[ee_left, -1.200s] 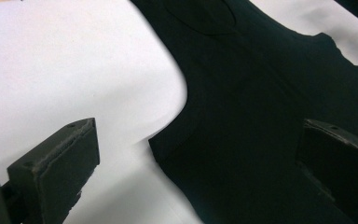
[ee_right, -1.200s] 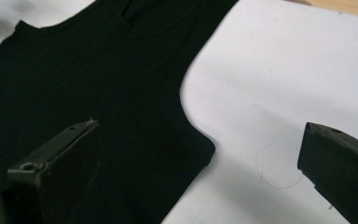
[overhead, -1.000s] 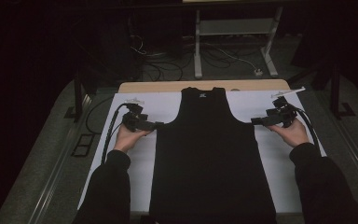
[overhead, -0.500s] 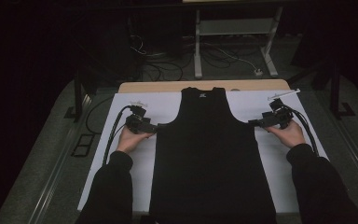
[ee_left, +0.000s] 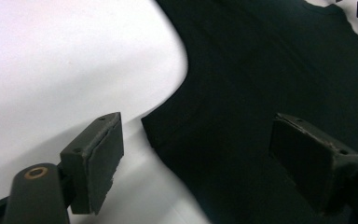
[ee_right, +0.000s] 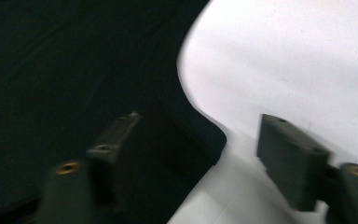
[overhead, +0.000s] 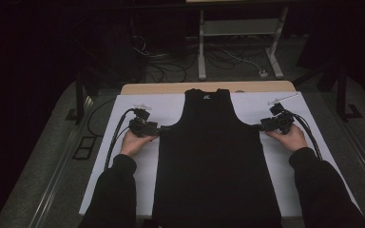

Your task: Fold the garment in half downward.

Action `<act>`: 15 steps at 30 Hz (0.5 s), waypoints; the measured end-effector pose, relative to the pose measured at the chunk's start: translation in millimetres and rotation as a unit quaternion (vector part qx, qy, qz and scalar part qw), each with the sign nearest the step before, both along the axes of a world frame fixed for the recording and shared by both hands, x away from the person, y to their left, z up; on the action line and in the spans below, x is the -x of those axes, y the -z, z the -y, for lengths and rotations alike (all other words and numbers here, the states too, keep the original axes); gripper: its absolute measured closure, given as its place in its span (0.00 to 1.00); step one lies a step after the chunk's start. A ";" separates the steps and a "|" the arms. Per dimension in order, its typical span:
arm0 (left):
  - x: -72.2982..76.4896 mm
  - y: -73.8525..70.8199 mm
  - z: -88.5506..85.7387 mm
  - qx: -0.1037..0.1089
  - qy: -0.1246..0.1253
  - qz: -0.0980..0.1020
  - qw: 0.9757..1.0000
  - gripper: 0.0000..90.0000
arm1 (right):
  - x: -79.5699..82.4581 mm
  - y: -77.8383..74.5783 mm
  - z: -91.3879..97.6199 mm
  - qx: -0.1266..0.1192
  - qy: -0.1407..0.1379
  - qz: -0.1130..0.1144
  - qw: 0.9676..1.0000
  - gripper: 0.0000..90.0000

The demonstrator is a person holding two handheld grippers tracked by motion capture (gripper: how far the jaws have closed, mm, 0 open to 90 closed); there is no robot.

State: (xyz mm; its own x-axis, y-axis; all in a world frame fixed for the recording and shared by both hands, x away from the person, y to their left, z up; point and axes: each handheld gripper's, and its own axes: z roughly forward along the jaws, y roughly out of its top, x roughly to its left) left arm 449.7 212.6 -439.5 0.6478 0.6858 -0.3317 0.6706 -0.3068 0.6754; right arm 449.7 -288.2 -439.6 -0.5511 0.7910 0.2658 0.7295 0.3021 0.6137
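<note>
A black tank top (overhead: 218, 156) lies flat, neck away from me, on a white sheet (overhead: 145, 183). My left gripper (overhead: 164, 128) lies low at its left underarm corner. In the left gripper view that corner (ee_left: 156, 128) sits between the jaws of the left gripper (ee_left: 200, 163), which have just been closing but still stand apart from the cloth. My right gripper (overhead: 256, 126) is at the right underarm corner. There the corner (ee_right: 212, 140) lies between the jaws of the right gripper (ee_right: 203, 156), also just closing, with the pads off the fabric.
The sheet covers a wooden table (overhead: 161, 88) whose far edge shows. Cables (overhead: 116, 137) trail from both grippers across the sheet. Behind the table stand a white frame (overhead: 202, 47) and floor cables. A grey floor runs along both sides.
Both hands have edged slightly inward, bringing the gripper tips onto the tank top's underarm corners. The tank top has not moved.
</note>
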 end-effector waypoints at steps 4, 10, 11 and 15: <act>-0.1 0.5 -0.8 -0.005 0.001 -0.001 1.000 0.24 | -0.5 2.6 -2.3 0.013 0.006 -0.002 1.000 0.51; 0.2 3.3 1.5 -0.004 0.004 -0.006 1.000 0.31 | -0.8 4.8 -4.6 0.020 0.011 0.004 1.000 0.61; 0.2 3.4 2.0 -0.009 0.006 -0.005 1.000 0.31 | -0.8 4.8 -4.6 0.020 0.011 0.004 1.000 0.61; 0.4 4.2 4.9 -0.013 -0.002 -0.002 1.000 0.39 | -0.4 5.3 -5.9 0.020 0.008 0.004 1.000 0.69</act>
State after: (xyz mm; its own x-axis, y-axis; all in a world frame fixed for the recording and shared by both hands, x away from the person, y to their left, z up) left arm 449.4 207.7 -443.7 0.6439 0.6969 -0.3158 0.6740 -0.3215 0.6651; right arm 450.0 -282.2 -444.9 -0.5400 0.8101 0.2283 0.7293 0.3150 0.6074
